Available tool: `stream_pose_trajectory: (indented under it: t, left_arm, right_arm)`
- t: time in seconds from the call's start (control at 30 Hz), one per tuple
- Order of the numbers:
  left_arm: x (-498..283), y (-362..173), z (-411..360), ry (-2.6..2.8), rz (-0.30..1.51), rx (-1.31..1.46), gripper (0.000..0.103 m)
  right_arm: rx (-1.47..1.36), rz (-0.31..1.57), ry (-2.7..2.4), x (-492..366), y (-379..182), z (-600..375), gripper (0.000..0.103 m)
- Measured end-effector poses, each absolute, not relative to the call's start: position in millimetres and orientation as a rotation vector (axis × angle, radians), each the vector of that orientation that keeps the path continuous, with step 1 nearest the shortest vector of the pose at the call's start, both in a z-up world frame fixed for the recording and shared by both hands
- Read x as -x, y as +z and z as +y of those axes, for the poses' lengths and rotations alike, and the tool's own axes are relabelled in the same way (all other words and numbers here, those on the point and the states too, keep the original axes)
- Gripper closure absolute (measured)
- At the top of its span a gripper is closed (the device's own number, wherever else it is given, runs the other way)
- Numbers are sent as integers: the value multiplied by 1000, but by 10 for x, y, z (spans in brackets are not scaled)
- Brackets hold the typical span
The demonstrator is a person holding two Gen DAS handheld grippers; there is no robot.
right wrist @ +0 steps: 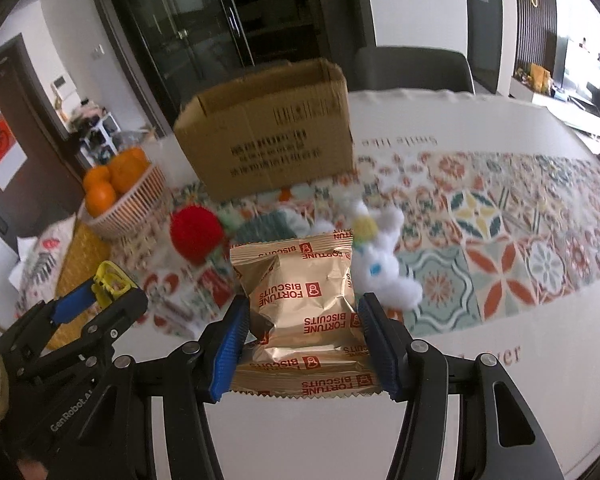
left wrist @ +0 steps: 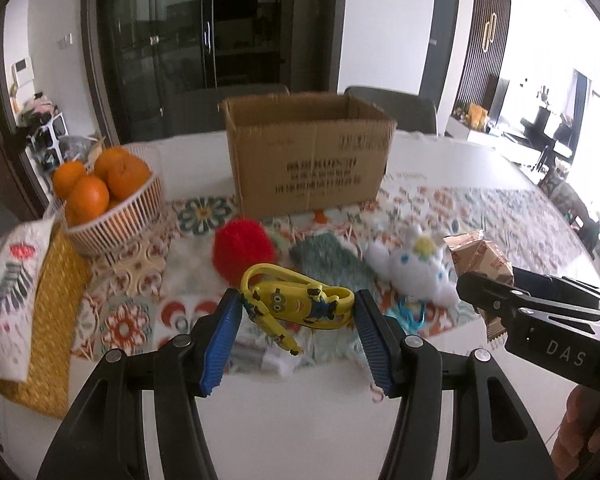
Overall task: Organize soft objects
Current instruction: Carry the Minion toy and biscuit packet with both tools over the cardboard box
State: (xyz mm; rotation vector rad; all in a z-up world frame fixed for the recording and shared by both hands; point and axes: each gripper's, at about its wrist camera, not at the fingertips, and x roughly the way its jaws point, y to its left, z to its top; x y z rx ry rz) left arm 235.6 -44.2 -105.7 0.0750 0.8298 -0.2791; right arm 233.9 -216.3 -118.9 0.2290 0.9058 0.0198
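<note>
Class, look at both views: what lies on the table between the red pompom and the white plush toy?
A green knitted cloth lies between the red pompom and the white plush toy, clearest in the left wrist view.

left gripper (left wrist: 298, 312), right gripper (right wrist: 304, 326) (jaws clamped)

My biscuit packet (right wrist: 300, 300) is glossy, crinkled foil. My yellow toy (left wrist: 296, 306) looks rubbery — perhaps soft plastic. The box (left wrist: 308, 152) — matt cardboard.

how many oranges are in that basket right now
4 show in the basket: a left orange, a front orange, a back orange and a right orange. More may be hidden underneath.
</note>
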Motion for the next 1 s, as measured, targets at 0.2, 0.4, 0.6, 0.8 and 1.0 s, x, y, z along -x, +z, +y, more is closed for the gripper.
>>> stream_pose_trajectory:
  t: [0.2,0.4,0.6,0.8,1.0]
  left_arm:
    - [-2524,-824,-438,-277,777,-69,46]
    - [-2703,-617,-467,-276,720,-76,46]
    - [-2950,-440,-506,-283,689,-65,46]
    - [-3215,-261,-548,-278,647,-75,46]
    - [-3484,-133,-585,-258,612,-101,46]
  right_arm:
    - [-226,840,29,-2492,-965,-2166,46]
    - [-236,793,37,-2668,-792,-2196,46]
    - [-223,736,44,-2932,-559,-2228,46]
    - [-214,701,61,-3257,-356,-2259,46]
    - [-190,693,86,-3603,-216,-2255,46]
